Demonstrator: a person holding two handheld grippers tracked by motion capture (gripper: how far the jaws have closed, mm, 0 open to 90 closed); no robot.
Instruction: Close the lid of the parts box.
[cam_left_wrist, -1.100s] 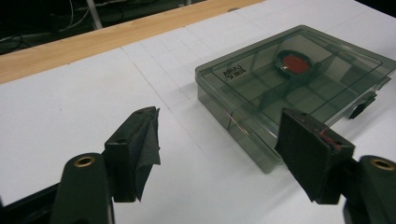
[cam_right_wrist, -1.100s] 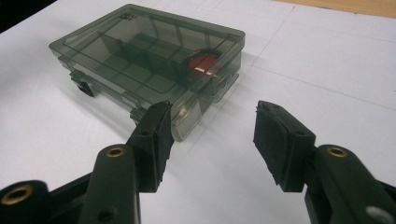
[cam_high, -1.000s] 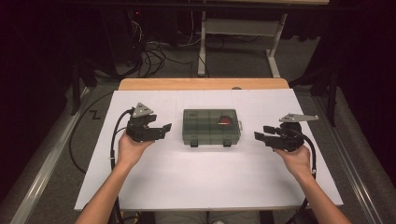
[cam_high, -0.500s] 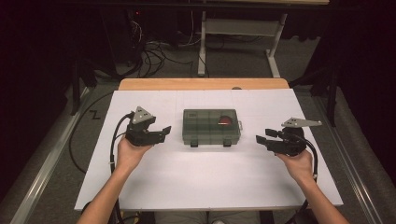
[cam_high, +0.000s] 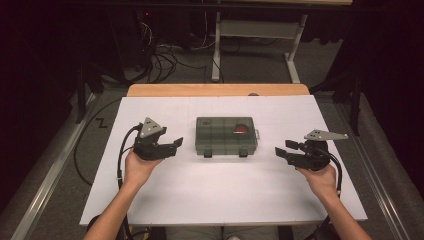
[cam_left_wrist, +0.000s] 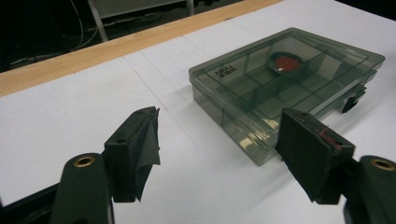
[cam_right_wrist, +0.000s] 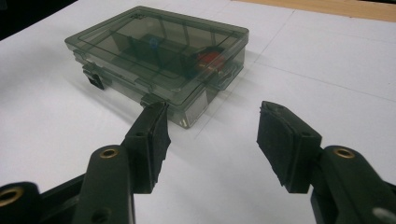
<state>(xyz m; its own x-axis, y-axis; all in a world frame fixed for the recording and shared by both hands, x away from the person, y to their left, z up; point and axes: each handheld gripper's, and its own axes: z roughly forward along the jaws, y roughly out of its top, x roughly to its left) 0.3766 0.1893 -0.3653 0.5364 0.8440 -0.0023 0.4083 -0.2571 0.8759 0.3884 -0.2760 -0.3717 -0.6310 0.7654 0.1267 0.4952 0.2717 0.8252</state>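
The compartment box (cam_high: 226, 136), of smoky translucent plastic with its lid closed, is located at the centre of the white table (cam_high: 220, 195). A red item (cam_high: 241, 130) is seen inside, toward the box's right far part. To the left of the box, the left gripper (cam_high: 172, 145) is held above the table, jaws spread apart and empty. To the right, well apart from the box, the right gripper (cam_high: 282, 150) is held likewise, jaws spread and empty. Two latches (cam_high: 225, 154) are seen on the near side of the box.
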